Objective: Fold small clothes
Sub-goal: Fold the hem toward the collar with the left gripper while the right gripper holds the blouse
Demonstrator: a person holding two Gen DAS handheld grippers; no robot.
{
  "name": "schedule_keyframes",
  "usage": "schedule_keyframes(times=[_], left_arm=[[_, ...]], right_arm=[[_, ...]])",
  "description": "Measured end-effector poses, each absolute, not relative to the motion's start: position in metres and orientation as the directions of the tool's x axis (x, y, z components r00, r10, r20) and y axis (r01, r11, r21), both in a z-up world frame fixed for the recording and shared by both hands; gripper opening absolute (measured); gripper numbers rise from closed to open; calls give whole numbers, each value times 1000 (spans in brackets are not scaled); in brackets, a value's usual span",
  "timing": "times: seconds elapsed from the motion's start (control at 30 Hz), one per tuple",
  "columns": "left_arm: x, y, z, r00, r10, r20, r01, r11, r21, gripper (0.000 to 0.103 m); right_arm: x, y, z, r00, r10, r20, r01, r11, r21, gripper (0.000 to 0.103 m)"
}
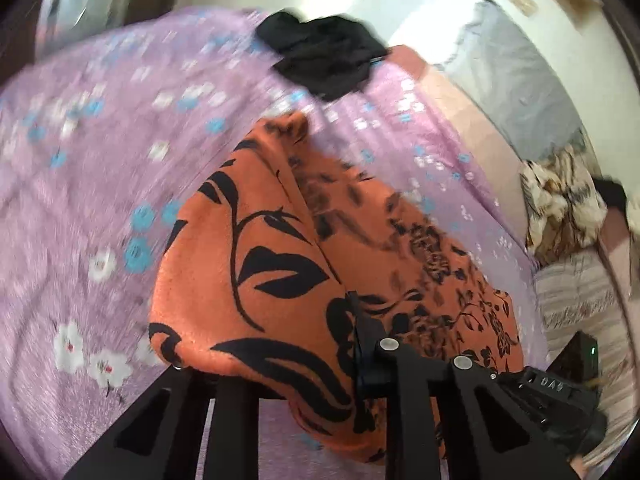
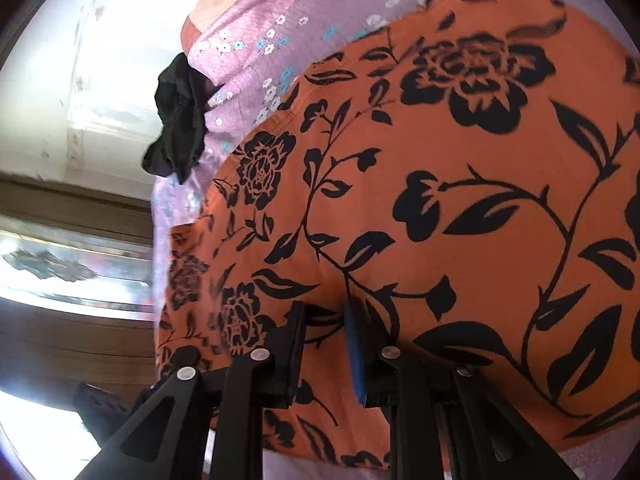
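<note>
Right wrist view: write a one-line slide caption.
Right gripper pinches orange floral garment above a lilac flowered bedsheet, black clothing beyond.

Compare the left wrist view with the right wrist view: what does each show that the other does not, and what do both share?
Only the left wrist view shows the grey pillow and the brown-and-white patterned cloth at the bed's far side. Only the right wrist view shows the wooden furniture beside the bed. Both share the orange floral garment, the black garment and the purple flowered bedsheet.
</note>
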State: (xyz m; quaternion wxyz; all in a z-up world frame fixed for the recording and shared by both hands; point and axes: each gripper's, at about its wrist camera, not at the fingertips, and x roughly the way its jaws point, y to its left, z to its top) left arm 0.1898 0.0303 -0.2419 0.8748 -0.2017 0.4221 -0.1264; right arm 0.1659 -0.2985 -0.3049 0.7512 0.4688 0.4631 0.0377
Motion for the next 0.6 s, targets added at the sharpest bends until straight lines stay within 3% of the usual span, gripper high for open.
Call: schedule_keyframes(times=[0.23,0.27,0.37,0.5,0.57,0.6], left_arm=[[166,-39,-194,680,-402,-614,316,915,-250,21],[163,-51,-191,680,-403,-613,342,913,-221,21],[151,-91,-185,667,-417,-617,423,894,-147,21],[140,-171,-198,597,-404,-693,536,844,-30,22],[140,-206,-217,528,-387,-756,585,811,-6,29],[142,-225,-233,468,-374,-801,616,788,-8,40]], right_arm=[[137,-349,-281,638,504,-583,343,492,800,29],[132,-361,-278,660,495,-565,341,473,813,34],[112,-399,-275,722,464,-513,347,400,849,67],[96,-435,-274,777,444,-447,325,326,888,67],[90,-453,-280,796,450,-406,317,263,911,67],[91,-458,-285,798,455,-395,323,229,918,67]])
